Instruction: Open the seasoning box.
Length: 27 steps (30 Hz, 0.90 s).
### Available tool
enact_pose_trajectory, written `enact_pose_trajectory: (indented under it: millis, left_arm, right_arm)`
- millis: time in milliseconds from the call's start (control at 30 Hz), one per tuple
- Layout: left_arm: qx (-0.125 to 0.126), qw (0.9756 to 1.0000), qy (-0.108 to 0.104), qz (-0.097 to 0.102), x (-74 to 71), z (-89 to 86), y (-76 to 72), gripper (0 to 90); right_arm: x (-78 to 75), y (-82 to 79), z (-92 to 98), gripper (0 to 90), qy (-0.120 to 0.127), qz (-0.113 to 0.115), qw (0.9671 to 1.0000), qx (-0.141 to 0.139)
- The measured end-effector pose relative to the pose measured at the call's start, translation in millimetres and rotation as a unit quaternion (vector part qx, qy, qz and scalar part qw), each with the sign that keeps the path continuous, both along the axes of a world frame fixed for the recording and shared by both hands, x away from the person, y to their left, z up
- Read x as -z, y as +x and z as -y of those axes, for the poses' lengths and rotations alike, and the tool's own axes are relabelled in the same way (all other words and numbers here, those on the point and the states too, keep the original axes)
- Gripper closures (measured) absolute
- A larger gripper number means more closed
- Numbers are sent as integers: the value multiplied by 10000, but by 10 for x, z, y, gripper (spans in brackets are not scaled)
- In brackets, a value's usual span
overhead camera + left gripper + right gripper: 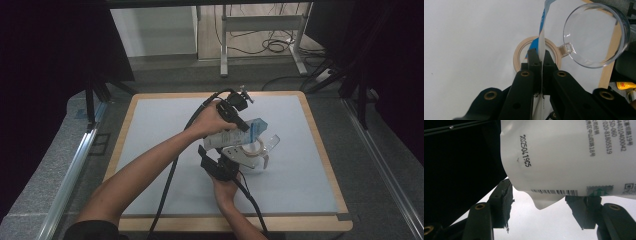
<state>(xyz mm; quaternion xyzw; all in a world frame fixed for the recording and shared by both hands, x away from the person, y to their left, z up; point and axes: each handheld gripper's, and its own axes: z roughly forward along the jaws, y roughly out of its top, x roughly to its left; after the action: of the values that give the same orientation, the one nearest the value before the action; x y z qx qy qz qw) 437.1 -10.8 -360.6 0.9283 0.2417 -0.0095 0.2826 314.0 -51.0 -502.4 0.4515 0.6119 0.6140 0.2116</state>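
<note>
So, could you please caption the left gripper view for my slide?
Left gripper pinching a white-and-blue pouch above a tape roll and clear cup.

probably a lab: dark curtains (50,50), framed table (320,150), floor cables (272,46)

1. Pouch (574,157): cut off by top and right edges in right gripper view.
2. Tape roll (520,53): near side hidden behind left gripper (539,53).
3. Cup (596,35): rim clipped at top edge.
</note>
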Motion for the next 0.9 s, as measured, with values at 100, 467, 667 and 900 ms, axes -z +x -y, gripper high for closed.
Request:
enact_pose_trajectory:
  millis: [100, 467, 667, 900]
  left_arm:
    - [0, 10000, 25, 2, -1, 7, -3, 900]
    - [17, 10000, 26, 18, -13, 9, -18, 900]
    - [22, 10000, 38, 22, -14, 12, -21, 900]
    - [23, 10000, 38, 32, -17, 16, -25, 900]
  right_arm:
    - [0, 1, -2, 398, -1, 14, 10000, 2]
    - [-7, -10, -5, 399, -8, 52, 10000, -3]
    - [-2, -12, -3, 403, -9, 60, 10000, 2]
    - [-5, -10, 2, 408, -1, 64, 10000, 9]
